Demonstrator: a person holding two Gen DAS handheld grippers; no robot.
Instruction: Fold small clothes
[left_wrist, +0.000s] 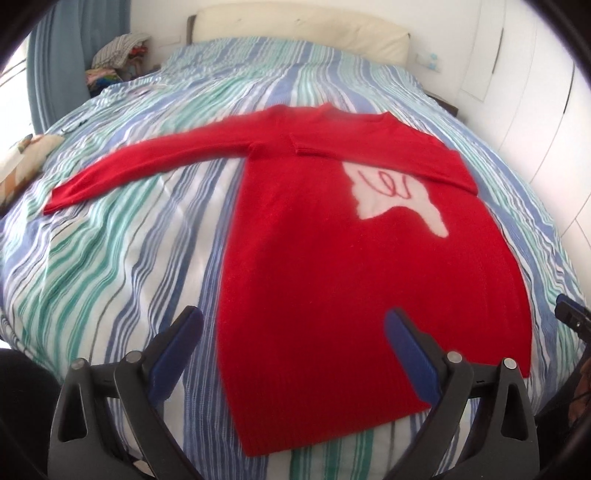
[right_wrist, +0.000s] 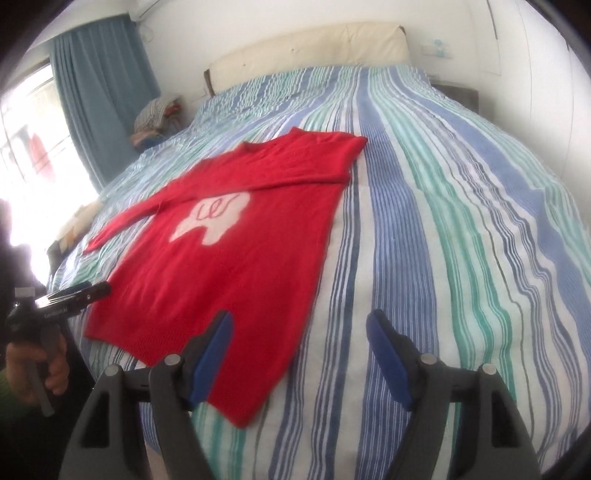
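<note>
1. Nearest my left camera, the hem of the red knitted sweater with a white patch on its chest (left_wrist: 332, 266) lies flat between the spread blue-padded fingers of my left gripper (left_wrist: 293, 325), which holds nothing and sits just above the cloth.
2. That sweater rests face up on the near half of the bed, hem toward me and neck toward the far end. One sleeve stretches out to the left across the cover; the other is folded over the chest, crossing just above the white patch.
3. My right gripper (right_wrist: 299, 328) is wide open too, empty, hovering at the sweater's near right corner, its left finger over the red knit and its right finger over bare cover.
4. From the right camera I see the left gripper side-on at the sweater's near left edge, gripped by a hand (right_wrist: 40, 369).
5. Under everything lies the blue, green and white striped bed cover (right_wrist: 443, 240).
6. Far off stands a cream padded headboard (right_wrist: 314, 48), with a blue curtain (right_wrist: 99, 85) at far left.
</note>
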